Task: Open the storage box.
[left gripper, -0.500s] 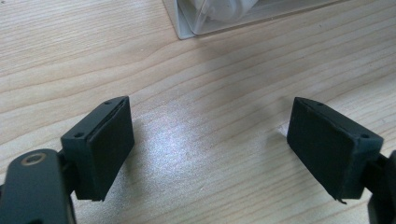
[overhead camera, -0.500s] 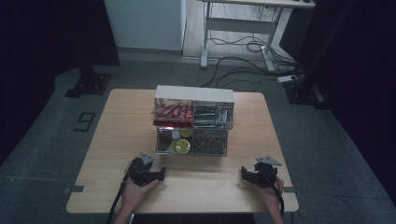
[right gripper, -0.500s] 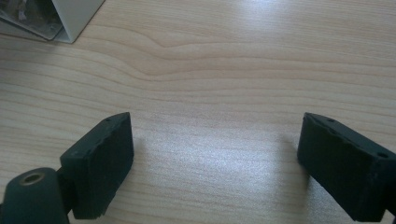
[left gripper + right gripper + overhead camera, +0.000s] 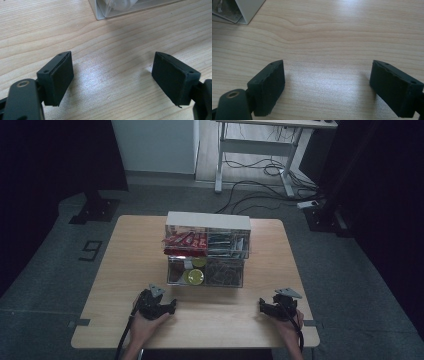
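A clear two-tier organiser box (image 4: 207, 251) stands at the middle of the wooden table (image 4: 130, 255). Its upper tier holds red packets (image 4: 185, 241) and darker items; the lower tier holds a yellow-green round thing (image 4: 194, 277) and tangled dark pieces. My left gripper (image 4: 170, 306) rests on the table near the front edge, left of centre, jaws open and empty. In the left gripper view the left gripper (image 4: 112, 80) has only bare wood between its pads, with the box corner (image 4: 105, 10) ahead. My right gripper (image 4: 262, 306) rests at the front right, open; the right gripper (image 4: 328, 85) faces bare wood.
The table's front edge lies just behind both hands. On the floor to the left is a tape mark (image 4: 91, 250). A desk frame (image 4: 255, 150) with cables (image 4: 260, 185) stands behind the table, and dark stands flank it on both sides.
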`<state>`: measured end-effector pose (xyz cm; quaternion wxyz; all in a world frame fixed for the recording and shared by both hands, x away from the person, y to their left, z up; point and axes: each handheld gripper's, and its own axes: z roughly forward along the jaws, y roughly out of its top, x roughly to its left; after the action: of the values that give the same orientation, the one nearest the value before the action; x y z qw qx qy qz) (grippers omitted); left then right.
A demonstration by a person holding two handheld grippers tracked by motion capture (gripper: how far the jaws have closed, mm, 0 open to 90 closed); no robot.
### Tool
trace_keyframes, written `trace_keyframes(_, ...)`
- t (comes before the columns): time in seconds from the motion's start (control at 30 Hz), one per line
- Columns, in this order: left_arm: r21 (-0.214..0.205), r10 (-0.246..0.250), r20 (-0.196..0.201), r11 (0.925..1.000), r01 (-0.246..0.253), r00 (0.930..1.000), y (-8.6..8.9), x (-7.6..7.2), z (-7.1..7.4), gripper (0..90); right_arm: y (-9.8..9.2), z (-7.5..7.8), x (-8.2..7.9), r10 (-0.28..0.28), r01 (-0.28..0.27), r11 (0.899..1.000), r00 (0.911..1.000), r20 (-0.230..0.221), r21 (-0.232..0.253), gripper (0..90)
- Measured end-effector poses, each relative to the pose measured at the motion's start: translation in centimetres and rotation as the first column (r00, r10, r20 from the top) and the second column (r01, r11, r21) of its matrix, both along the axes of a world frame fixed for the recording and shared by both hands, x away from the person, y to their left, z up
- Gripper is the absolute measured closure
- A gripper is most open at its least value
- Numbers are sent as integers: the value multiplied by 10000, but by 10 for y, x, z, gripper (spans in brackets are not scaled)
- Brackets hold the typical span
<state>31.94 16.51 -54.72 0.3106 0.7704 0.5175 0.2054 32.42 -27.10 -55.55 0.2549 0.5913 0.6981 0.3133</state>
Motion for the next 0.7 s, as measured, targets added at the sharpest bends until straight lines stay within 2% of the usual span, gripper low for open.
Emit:
trace_keyframes(0.27, -64, 241, 89, 9997, -240, 9997, 2, -2, 1, 265, 0, 0, 0, -14, 14, 10000, 10000, -4, -5, 131)
trace_keyframes(0.4, -237, 274, 196, 9994, -269, 9994, 6, -5, 5, 294, 0, 0, 0, -22, 22, 10000, 10000, -1, -7, 132)
trace_keyframes(0.5, -353, 398, 502, 9987, -381, 9979, 10, -8, 13, 337, 0, 0, 0, -23, 23, 10000, 10000, -1, -6, 132)
trace_keyframes(0.7, -482, 420, 773, 9981, -384, 9961, 15, -12, 19, 465, 0, 0, 0, -21, 21, 10000, 10000, 1, -8, 133)
